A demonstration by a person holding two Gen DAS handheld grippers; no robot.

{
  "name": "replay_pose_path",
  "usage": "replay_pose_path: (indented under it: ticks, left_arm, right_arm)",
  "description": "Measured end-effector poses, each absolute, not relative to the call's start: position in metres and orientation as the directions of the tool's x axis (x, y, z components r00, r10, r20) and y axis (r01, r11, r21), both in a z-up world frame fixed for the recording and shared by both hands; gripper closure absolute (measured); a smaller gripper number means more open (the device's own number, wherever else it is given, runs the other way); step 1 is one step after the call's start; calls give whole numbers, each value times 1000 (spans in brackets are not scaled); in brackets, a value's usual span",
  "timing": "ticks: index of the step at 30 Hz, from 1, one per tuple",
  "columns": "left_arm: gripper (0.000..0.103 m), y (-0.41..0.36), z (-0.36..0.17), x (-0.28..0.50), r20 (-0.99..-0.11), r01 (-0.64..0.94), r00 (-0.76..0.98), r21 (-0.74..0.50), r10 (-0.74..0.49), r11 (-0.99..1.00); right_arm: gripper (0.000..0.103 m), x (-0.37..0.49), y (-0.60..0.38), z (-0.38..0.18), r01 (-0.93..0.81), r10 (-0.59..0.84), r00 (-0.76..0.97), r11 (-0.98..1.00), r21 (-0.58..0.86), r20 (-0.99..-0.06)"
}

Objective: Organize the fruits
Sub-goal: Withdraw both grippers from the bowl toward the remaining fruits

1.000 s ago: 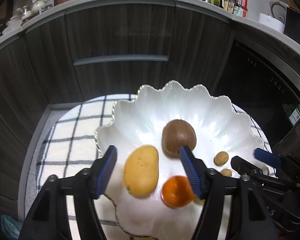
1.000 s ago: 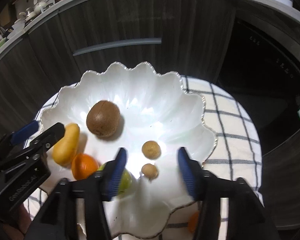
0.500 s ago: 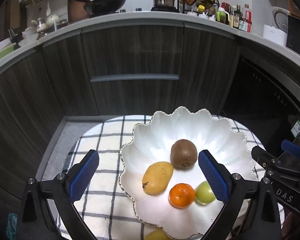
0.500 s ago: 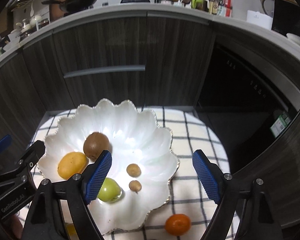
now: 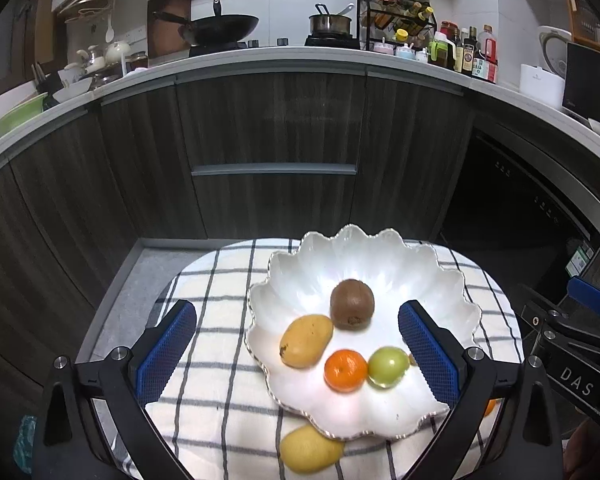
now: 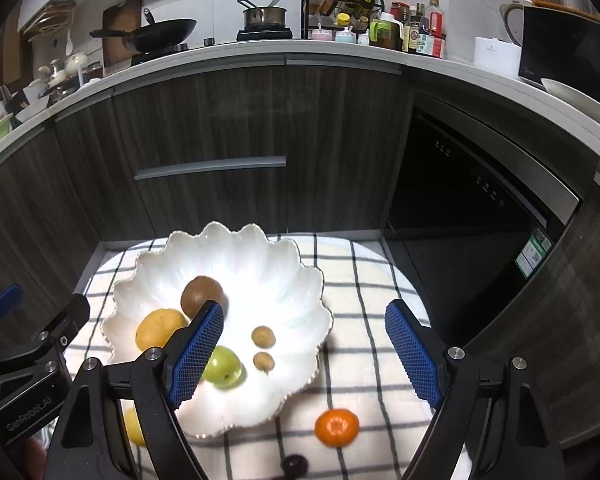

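A white scalloped bowl [image 5: 380, 260] [image 6: 260, 256] sits on a checked cloth. It holds a kiwi [image 5: 352, 304] [image 6: 200, 294], a yellow mango [image 5: 306, 340] [image 6: 158, 326], an orange [image 5: 346, 370], a green fruit [image 5: 388, 366] [image 6: 222, 368] and two small brown fruits [image 6: 263, 336] [image 6: 263, 361]. On the cloth outside the bowl lie a second mango [image 5: 310, 448] [image 6: 134, 426], a second orange [image 6: 336, 426] and a dark fruit [image 6: 294, 466]. My left gripper [image 5: 296, 346] is open and empty above the bowl. My right gripper [image 6: 304, 348] is open and empty over the bowl's right rim.
The checked cloth [image 5: 212, 364] [image 6: 364, 280] covers a small round table in front of dark kitchen cabinets [image 5: 276, 136]. A black oven front [image 6: 472, 184] stands at the right. The counter above carries a wok, a pot and bottles.
Both grippers have pulled up and back from the bowl and opened wider. More of the cloth shows now, with the loose mango, orange and dark fruit outside the bowl.
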State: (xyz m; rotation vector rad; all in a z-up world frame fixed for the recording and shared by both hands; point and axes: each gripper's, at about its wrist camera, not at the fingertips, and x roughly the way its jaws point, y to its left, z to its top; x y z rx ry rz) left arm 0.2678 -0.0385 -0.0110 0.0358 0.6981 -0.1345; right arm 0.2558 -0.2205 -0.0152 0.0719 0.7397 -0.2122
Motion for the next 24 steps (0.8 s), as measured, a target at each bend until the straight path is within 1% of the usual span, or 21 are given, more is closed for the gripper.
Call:
replay_pose_path:
  ticks: [7, 17, 24]
  left_arm:
    - [0, -43, -24, 247, -654, 133, 749, -4, -103, 991]
    - [0, -43, -46, 220, -647, 127, 759, 40, -71, 991]
    - [0, -40, -69, 209, -667, 127, 743, 44, -66, 991]
  right_arm:
    - [19, 235, -226, -27, 221, -165, 705, 975, -7, -690]
    - [19, 213, -227, -61, 224, -157, 670, 974, -4, -726]
    - [19, 202, -225, -86, 232, -149, 638, 973, 4, -755]
